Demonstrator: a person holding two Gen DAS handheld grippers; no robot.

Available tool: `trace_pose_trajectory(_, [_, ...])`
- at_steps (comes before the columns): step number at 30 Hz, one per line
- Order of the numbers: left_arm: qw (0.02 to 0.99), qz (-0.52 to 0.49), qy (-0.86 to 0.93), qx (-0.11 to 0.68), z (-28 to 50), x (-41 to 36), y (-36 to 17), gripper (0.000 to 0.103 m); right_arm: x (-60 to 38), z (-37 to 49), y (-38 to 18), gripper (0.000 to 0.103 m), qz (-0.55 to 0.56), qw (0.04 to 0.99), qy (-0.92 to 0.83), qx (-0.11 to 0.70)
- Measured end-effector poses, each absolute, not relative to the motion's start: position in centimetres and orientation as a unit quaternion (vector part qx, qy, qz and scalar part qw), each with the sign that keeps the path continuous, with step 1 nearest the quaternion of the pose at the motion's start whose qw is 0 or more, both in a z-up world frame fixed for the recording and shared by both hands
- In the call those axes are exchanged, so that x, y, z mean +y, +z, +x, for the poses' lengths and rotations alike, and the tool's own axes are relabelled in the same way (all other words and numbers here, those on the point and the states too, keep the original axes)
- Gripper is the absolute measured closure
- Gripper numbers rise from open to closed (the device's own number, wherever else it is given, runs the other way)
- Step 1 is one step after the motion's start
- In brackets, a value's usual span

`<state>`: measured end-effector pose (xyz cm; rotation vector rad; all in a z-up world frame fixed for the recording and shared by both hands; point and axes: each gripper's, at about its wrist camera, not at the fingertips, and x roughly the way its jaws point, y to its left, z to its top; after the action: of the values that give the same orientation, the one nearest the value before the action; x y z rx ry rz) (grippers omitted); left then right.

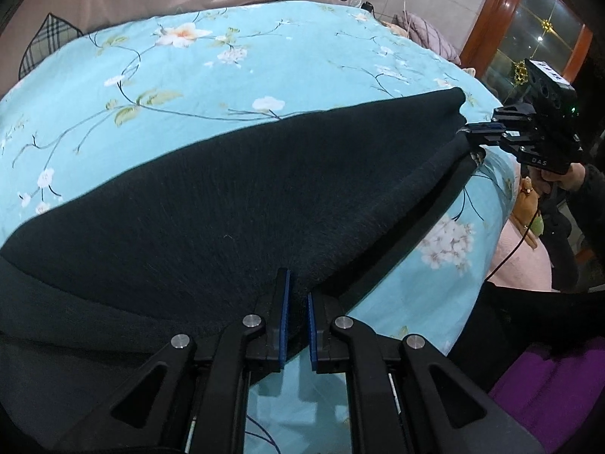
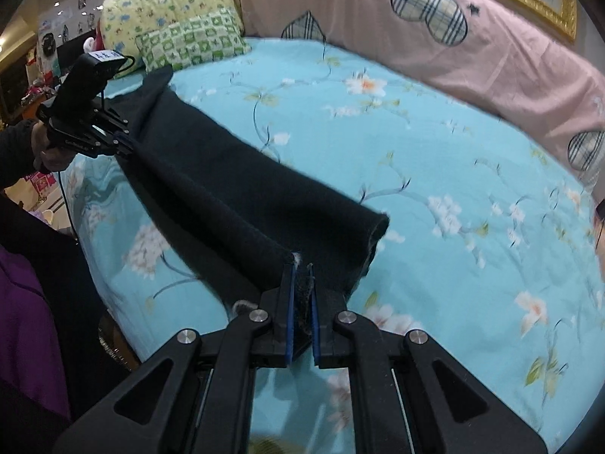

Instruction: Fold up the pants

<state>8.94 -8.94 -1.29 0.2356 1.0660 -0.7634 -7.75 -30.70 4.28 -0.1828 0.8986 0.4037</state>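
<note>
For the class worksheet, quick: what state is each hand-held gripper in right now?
Left hand-held gripper: shut on the pants.
Right hand-held gripper: shut on the pants, at the other end.

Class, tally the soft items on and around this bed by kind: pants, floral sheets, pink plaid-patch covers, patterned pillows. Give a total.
Black pants: 1
Turquoise floral sheet: 1
Pink plaid-patch cover: 1
Patterned pillows: 2, yellow and green checked
Total: 5

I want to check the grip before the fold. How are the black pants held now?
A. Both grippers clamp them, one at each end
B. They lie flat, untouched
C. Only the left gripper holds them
A: the left gripper and the right gripper each pinch the black pants, stretched between them over the floral bedsheet.
</note>
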Motion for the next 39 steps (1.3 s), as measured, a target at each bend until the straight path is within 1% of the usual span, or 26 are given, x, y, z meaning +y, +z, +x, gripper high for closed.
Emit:
trace_pose_trajectory(2, [0.788, 0.106, -0.354, 0.492, 8.7, -8.9, -1.3, 0.094, -31.0, -8.0, 4.2, 0.093, -0.07, 0.874, 0.195, 0.439])
trace_pose_trajectory(4, [0.789, 0.102, -0.357, 0.489, 8.4, -8.8, -1.2, 0.089, -31.3, -8.2, 4.2, 0.088, -0.052, 0.871, 0.196, 0.447])
trace_pose_trajectory(7, [0.788, 0.099, -0.36, 0.489, 7.7, -8.5, -1.3, 0.078, -31.9, -8.9, 4.8, 0.085, -0.027, 0.875, 0.191, 0.444])
trace_pose_trajectory(9, [0.789, 0.091, -0.36, 0.489, 7.2, -8.1, -1.4, 0.075, -32.0, -9.2, 5.6, 0.084, -0.005, 0.879, 0.191, 0.437])
trace_pose_trajectory(11, [0.791, 0.079, -0.357, 0.491, 7.0, -7.5, -1.5, 0.075, -31.8, -9.4, 6.4, 0.083, 0.013, 0.884, 0.196, 0.425])
trace_pose_trajectory(13, [0.794, 0.061, -0.352, 0.492, 6.9, -6.7, -1.3, 0.075, -31.2, -9.5, 7.5, 0.068, 0.03, 0.891, 0.196, 0.408])
trace_pose_trajectory(14, [0.795, 0.051, -0.35, 0.493, 6.9, -6.4, -1.1, 0.075, -30.9, -9.4, 7.8, 0.058, 0.036, 0.895, 0.196, 0.4])
trace_pose_trajectory(15, [0.797, 0.043, -0.345, 0.493, 6.9, -6.1, -1.0, 0.073, -30.4, -9.3, 8.2, 0.056, 0.043, 0.899, 0.199, 0.388])
trace_pose_trajectory(17, [0.803, 0.03, -0.335, 0.492, 6.7, -5.3, -0.7, 0.072, -29.4, -8.9, 8.6, 0.056, 0.055, 0.9, 0.216, 0.375])
trace_pose_trajectory(20, [0.813, 0.013, -0.317, 0.489, 6.8, -3.7, -0.3, 0.065, -26.8, -7.7, 8.5, 0.056, 0.05, 0.897, 0.235, 0.371])
trace_pose_trajectory(22, [0.825, 0.001, -0.291, 0.485, 6.9, -2.2, 0.1, 0.055, -24.9, -6.8, 8.2, 0.056, 0.051, 0.893, 0.252, 0.369])
trace_pose_trajectory(36, [0.864, -0.117, -0.156, 0.464, 9.7, 10.6, 2.3, 0.054, -15.5, -1.5, 6.6, 0.056, 0.075, 0.851, 0.345, 0.389])
trace_pose_trajectory(39, [0.865, -0.135, -0.131, 0.465, 10.6, 12.4, 2.7, 0.052, -13.9, -0.6, 6.4, 0.056, 0.078, 0.844, 0.355, 0.394])
